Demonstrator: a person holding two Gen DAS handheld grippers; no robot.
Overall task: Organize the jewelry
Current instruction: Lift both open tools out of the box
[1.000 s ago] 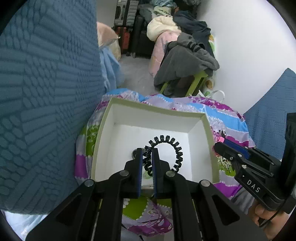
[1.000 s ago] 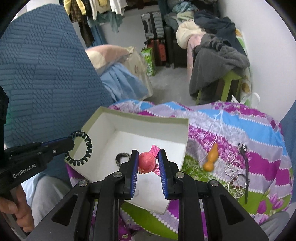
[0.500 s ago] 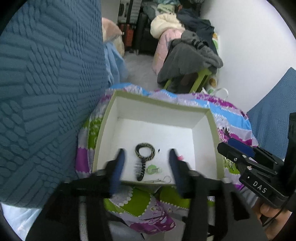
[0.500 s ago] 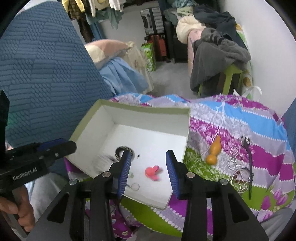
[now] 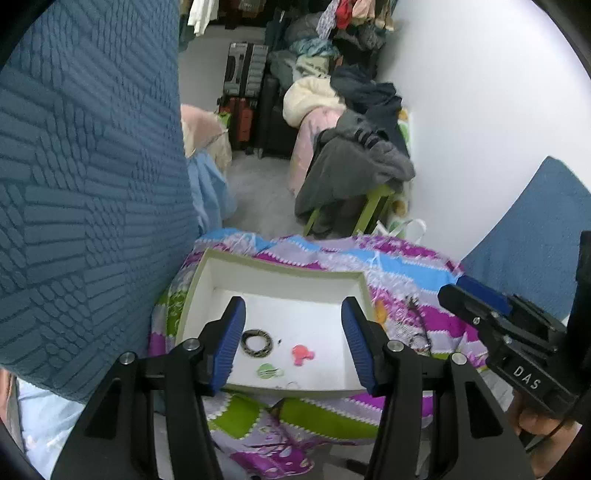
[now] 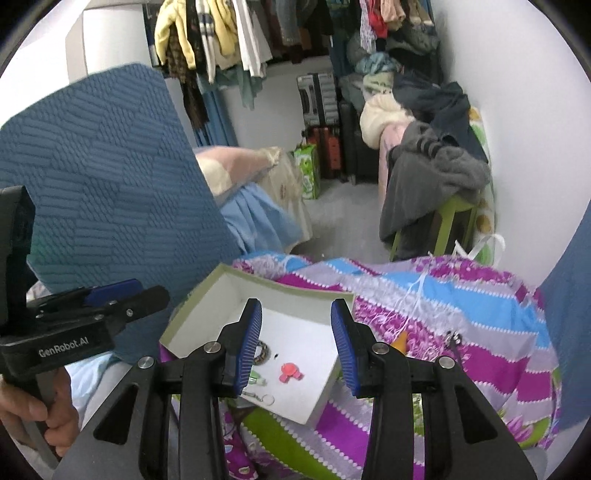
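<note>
The left gripper (image 5: 293, 341) hangs above the near edge of the box (image 5: 284, 267) with its blue-padded jaws spread wide and nothing between them. The right gripper (image 6: 297, 341) is likewise spread apart and empty, held over the same box from the other side. On the white floor of the box lie a dark bangle (image 5: 256, 342), a pink hair tie (image 5: 302, 353) just to its right, a small green piece (image 5: 269, 371) nearer the front wall, and a thin metal ring (image 6: 267, 398) by the front edge; none of them touches a gripper. The box sits on a striped cloth (image 5: 399, 264) of purple, blue and green. Still out on the cloth, to the right of the box, are an orange piece (image 6: 400, 338) close to the box wall and a dark metal trinket (image 6: 453, 338) a little further right. A blue quilted cushion (image 5: 85, 184) rises on the left. Beyond the cloth stands a green stool (image 6: 448, 225) heaped with a grey garment (image 6: 424, 184), then suitcases (image 5: 245, 74) and hanging clothes (image 6: 229, 33) against the far wall.
</note>
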